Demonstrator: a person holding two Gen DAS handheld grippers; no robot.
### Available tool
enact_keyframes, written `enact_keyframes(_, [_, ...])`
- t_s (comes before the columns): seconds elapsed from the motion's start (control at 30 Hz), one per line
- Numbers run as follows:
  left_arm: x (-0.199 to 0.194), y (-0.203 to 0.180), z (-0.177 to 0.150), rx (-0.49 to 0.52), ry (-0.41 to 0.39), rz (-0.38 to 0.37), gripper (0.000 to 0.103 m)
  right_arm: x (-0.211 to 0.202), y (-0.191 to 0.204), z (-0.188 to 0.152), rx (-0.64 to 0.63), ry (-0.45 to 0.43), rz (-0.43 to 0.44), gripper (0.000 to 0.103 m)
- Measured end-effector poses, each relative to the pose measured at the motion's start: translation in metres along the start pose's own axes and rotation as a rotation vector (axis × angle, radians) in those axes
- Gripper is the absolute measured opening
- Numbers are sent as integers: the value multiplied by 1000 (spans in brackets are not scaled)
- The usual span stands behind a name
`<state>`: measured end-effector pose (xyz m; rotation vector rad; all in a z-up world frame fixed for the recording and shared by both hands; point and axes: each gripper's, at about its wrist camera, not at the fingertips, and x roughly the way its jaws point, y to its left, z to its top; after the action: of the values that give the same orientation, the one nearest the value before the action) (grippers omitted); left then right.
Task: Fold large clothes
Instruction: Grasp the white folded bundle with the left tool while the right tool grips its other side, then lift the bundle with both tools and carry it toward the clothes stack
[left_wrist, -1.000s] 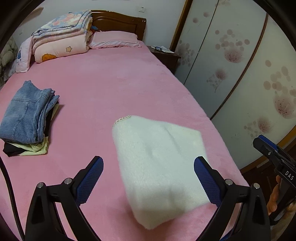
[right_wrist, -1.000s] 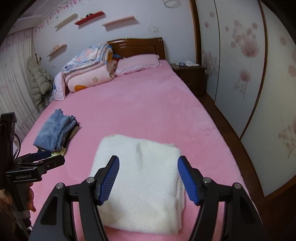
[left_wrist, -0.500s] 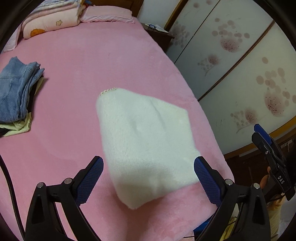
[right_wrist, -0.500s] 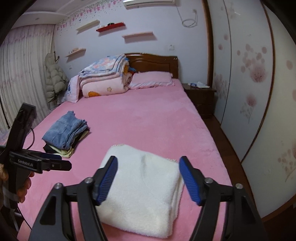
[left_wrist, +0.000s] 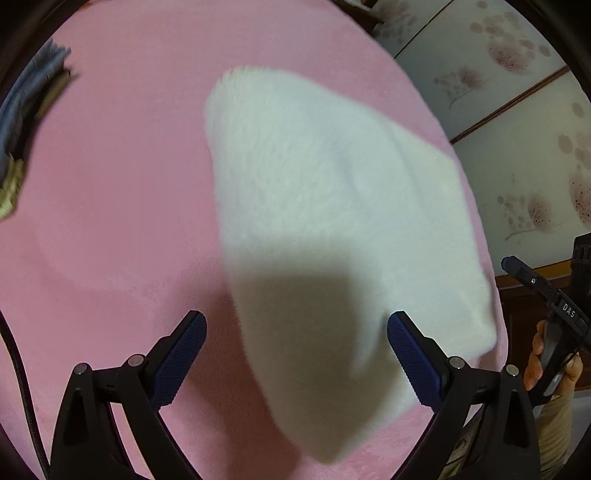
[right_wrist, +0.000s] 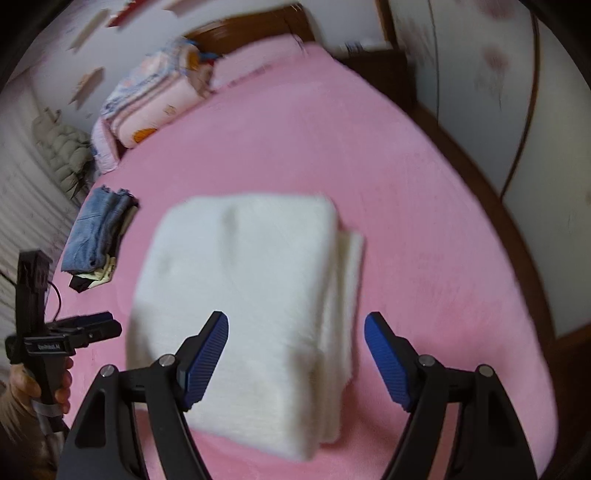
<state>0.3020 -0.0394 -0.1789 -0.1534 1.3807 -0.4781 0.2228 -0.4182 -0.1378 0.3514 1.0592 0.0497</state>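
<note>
Both the left gripper and the right gripper, jaws wide and empty, have dipped closer over the folded white fleece garment at the pink bed's foot (apparently finished), ready, I judge, to carry it toward the stacked folded jeans.

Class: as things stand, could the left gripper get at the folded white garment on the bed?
Probably yes. The left gripper is open and empty, the folded white garment lies directly ahead on the pink bedspread, and nothing sits between them.
</note>
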Motion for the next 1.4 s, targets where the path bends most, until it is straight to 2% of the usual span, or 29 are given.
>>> enact_keyframes(0.03, [5,4,0,-16,5,-31,102,8,-7,-2,24,23,9,77])
enact_keyframes(0.1, [12,9,3,-44,11,-95,103,22,-20,-6,69,65,56,77])
enact_keyframes(0.33, [39,11,8,-70,41,-203,103,67,-40,-10,172,173,207,78])
enact_keyframes(0.7, [60,6,13,-72,59,-263,103,108,-41,0,176,204,341,86])
enact_keyframes(0.8, [63,4,15,-75,65,-257,103,118,-36,3,166,191,354,88])
enact_keyframes(0.83, [61,8,7,-73,64,-255,103,120,-34,3,165,190,352,88])
enact_keyframes(0.97, [56,0,4,-59,36,-221,103,121,-30,3,140,173,333,86])
enact_keyframes(1.07, [47,-8,-1,-35,-9,-164,100,112,-19,2,88,135,319,69])
enact_keyframes(1.13, [36,-19,-7,-4,-45,-108,94,104,-14,2,55,112,306,51])
enact_keyframes(1.2, [25,-25,-12,21,-67,-69,87,96,-7,0,33,92,282,44])
enact_keyframes(1.27, [15,-29,-16,40,-80,-47,79,90,-1,-1,25,76,261,41])
enact_keyframes(1.4, [-13,-41,-34,86,-115,5,74,71,10,-5,32,40,259,39])
